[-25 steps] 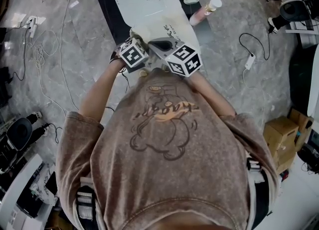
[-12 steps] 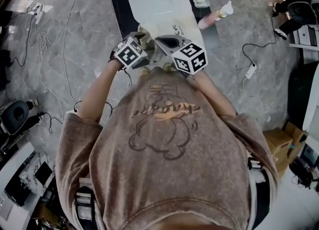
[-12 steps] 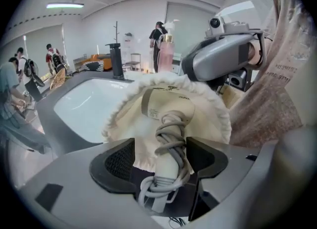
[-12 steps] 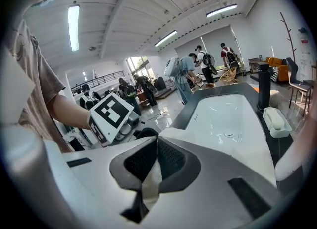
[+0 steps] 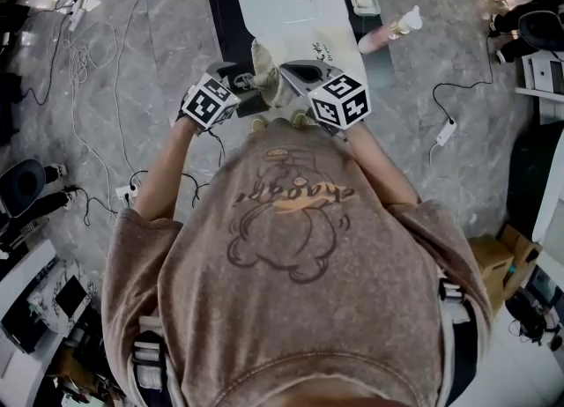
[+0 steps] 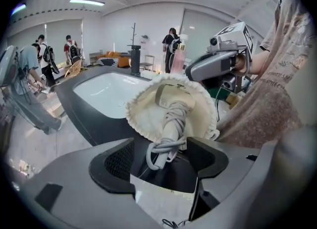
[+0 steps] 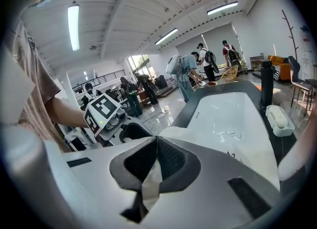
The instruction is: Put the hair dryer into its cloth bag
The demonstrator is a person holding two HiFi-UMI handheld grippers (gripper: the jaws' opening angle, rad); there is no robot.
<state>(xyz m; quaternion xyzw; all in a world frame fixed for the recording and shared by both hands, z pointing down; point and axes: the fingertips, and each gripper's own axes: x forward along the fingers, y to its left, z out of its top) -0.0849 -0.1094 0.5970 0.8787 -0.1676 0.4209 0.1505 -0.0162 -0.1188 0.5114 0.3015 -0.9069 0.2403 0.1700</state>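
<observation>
Left gripper (image 6: 159, 159): jaws spread, just been opening; dryer (image 6: 174, 119) handle with wound cord (image 6: 163, 149) sits between them, pads off it. Right gripper (image 7: 156, 162): clenched on bag (image 6: 141, 118) rim. Dryer mostly inside bag, handle poking from mouth; bag at near end of sink (image 6: 106, 91) counter.

Risks:
- Bag held by one pinch only: if cloth slips, dryer tips out.
- Cord loops loose: may snag jaw and drag dryer back out.
- Handle outside: mouth cannot close.
</observation>
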